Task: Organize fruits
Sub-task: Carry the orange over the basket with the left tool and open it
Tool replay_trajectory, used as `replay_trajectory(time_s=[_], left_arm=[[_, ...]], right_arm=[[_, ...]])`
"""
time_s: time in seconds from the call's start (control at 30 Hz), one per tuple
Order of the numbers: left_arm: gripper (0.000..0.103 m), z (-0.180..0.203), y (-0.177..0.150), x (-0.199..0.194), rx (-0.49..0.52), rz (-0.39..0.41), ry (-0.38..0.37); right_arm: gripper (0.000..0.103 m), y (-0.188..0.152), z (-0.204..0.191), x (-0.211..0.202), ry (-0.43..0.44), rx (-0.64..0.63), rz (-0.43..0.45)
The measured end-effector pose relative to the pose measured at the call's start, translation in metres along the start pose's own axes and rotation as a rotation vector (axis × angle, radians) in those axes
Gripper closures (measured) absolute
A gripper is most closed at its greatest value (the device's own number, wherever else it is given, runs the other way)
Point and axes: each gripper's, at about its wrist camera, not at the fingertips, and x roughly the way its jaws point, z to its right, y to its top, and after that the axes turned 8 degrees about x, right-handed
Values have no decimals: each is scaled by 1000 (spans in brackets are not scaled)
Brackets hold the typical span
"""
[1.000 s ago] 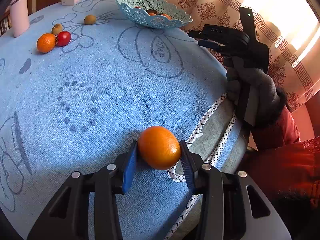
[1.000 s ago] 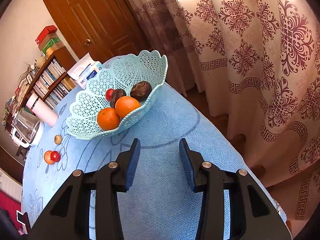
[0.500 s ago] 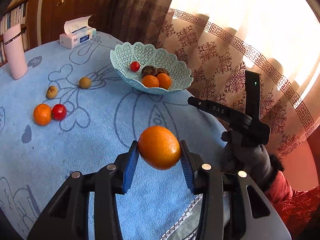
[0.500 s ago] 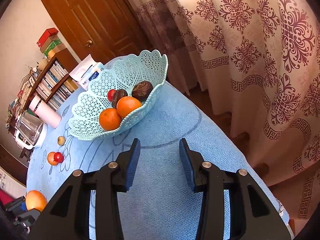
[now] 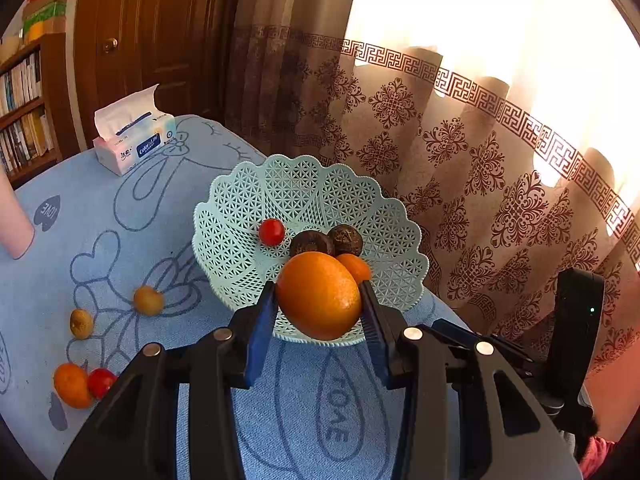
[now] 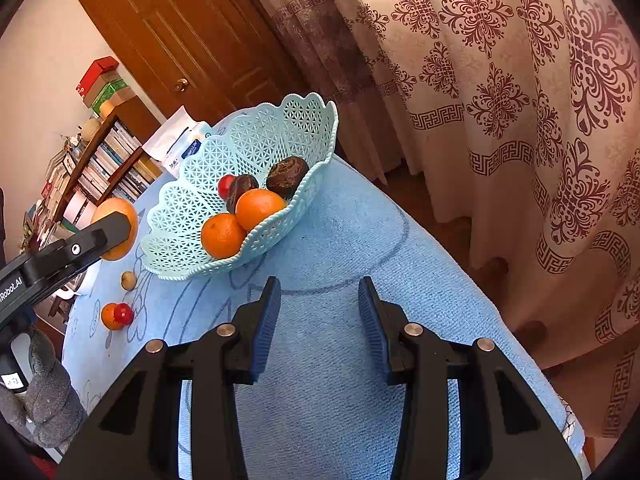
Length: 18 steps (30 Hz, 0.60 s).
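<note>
Loose fruit: a small orange point(image 5: 72, 385) and a red tomato point(image 5: 101, 382) touch each other near the table's left edge; two brownish fruits point(image 5: 81, 323) sit further in, toward the basket. All of these are unsorted.

Left gripper point(image 5: 319, 305): clamped on a large orange point(image 5: 320, 295), both blue pads against its sides, held in the air just before the basket's near rim.

Held orange: round, smooth, glossy skin, bright and unmarked; likely firm but slippery between flat pads.

Basket point(image 5: 240, 216): pale blue openwork plastic with a scalloped rim, near the table's far right edge by the curtain; it holds two oranges point(image 6: 222, 235), two dark fruits point(image 6: 286, 171) and a small red one point(image 5: 271, 232).

Risk, drop: let go too high, the orange may bounce off the pile and roll out.

Risk, basket: it looks light; a nudge on the rim could tip it toward the table edge.

Right gripper point(image 6: 319, 312): narrowly parted, nothing between the pads, hanging over bare blue cloth point(image 6: 360, 240) near the right edge.
</note>
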Motion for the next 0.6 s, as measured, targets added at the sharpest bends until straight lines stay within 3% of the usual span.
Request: replay_trajectory(time_s=[0.2, 0.33, 0.6], left_arm=[[61, -9, 1, 19, -41, -22, 13], [47, -12, -2, 16, -61, -8, 24], [40, -21, -7, -4, -87, 24, 54]], right_arm=[[61, 0, 1, 1, 7, 4, -9], [61, 0, 1, 1, 7, 4, -9], [61, 1, 2, 1, 2, 0, -5]])
